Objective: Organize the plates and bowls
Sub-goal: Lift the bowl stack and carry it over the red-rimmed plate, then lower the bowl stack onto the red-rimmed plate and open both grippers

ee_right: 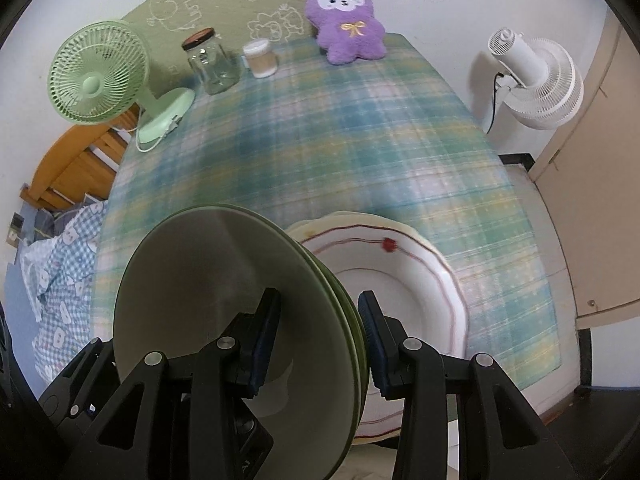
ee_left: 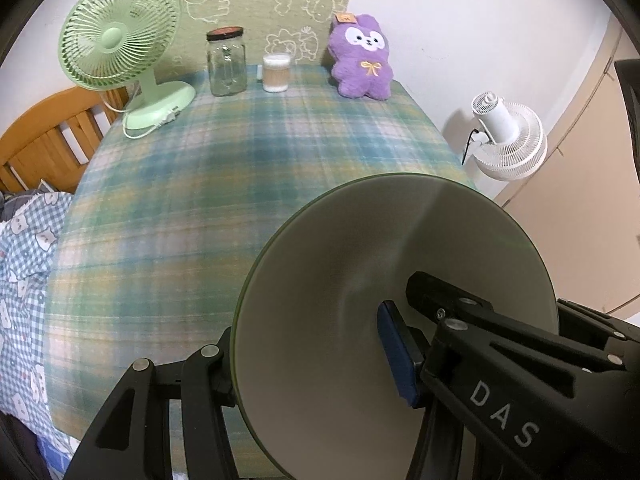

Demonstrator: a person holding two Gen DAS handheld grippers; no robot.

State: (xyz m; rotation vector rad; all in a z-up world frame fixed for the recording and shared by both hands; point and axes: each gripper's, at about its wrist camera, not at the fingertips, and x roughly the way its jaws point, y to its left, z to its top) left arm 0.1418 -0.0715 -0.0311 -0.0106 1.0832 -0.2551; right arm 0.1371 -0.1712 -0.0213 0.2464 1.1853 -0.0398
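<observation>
In the left wrist view my left gripper (ee_left: pixel 312 364) is shut on the rim of a pale green plate (ee_left: pixel 360 264), held tilted on edge above the plaid table (ee_left: pixel 240 168); one blue pad (ee_left: pixel 396 356) presses its inner face, the other finger is behind it. In the right wrist view my right gripper (ee_right: pixel 318 340) is closed on green plates (ee_right: pixel 208 280) stacked on edge, with blue pads (ee_right: pixel 374 340) on both sides. A white plate with a red line (ee_right: pixel 404 276) lies flat on the table just right of the green ones, over another cream plate.
At the table's far edge stand a green desk fan (ee_left: pixel 120 48), a glass jar (ee_left: pixel 226 62), a cotton-swab tub (ee_left: pixel 276 72) and a purple plush toy (ee_left: pixel 360 60). A white fan (ee_left: pixel 508 140) stands off the right side. A wooden bed frame (ee_left: pixel 44 136) and checked bedding (ee_left: pixel 24 264) lie left.
</observation>
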